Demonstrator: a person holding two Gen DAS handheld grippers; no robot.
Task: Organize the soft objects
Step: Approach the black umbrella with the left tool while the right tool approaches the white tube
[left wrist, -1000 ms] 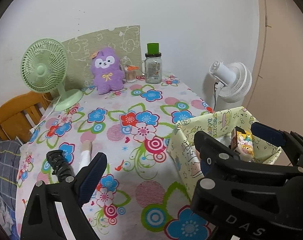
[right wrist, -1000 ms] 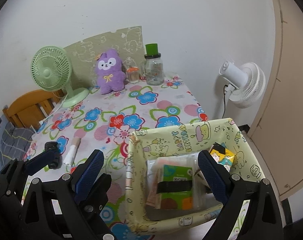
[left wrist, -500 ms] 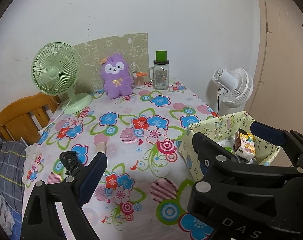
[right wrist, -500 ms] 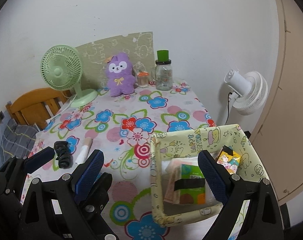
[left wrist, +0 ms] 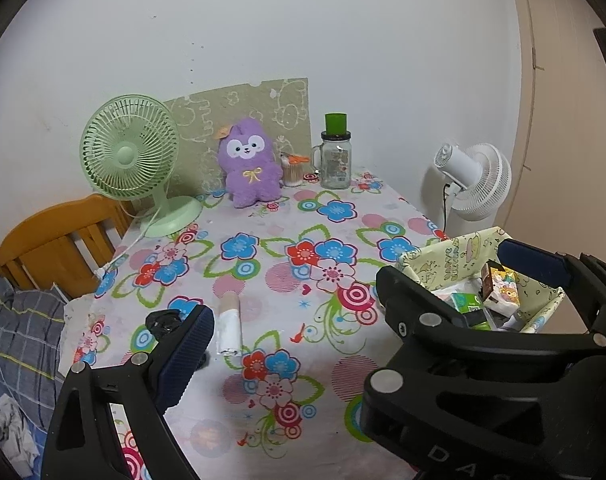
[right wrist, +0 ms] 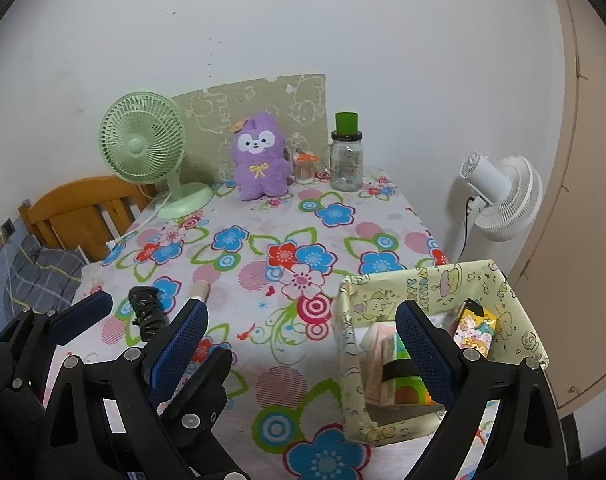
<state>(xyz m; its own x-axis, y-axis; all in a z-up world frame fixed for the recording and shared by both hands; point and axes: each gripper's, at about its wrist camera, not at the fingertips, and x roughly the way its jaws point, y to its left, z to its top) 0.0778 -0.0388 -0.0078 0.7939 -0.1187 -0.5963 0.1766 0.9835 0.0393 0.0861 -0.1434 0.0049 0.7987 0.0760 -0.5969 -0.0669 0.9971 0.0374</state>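
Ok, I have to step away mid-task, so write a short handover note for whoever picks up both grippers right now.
Left gripper: open, empty, above the table.
Right gripper: open, empty, its right finger over the box.
Box at the table's right edge already holds packets and a tissue pack.
Left to do: the purple plush at the back by the wall; the black roll and white roll at the near left, if they count.

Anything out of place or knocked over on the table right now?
Two loose items lie flat near the table's left edge: a white roll and a black bundle. The purple plush sits upright at the back, outside the box. Nothing is spilled.
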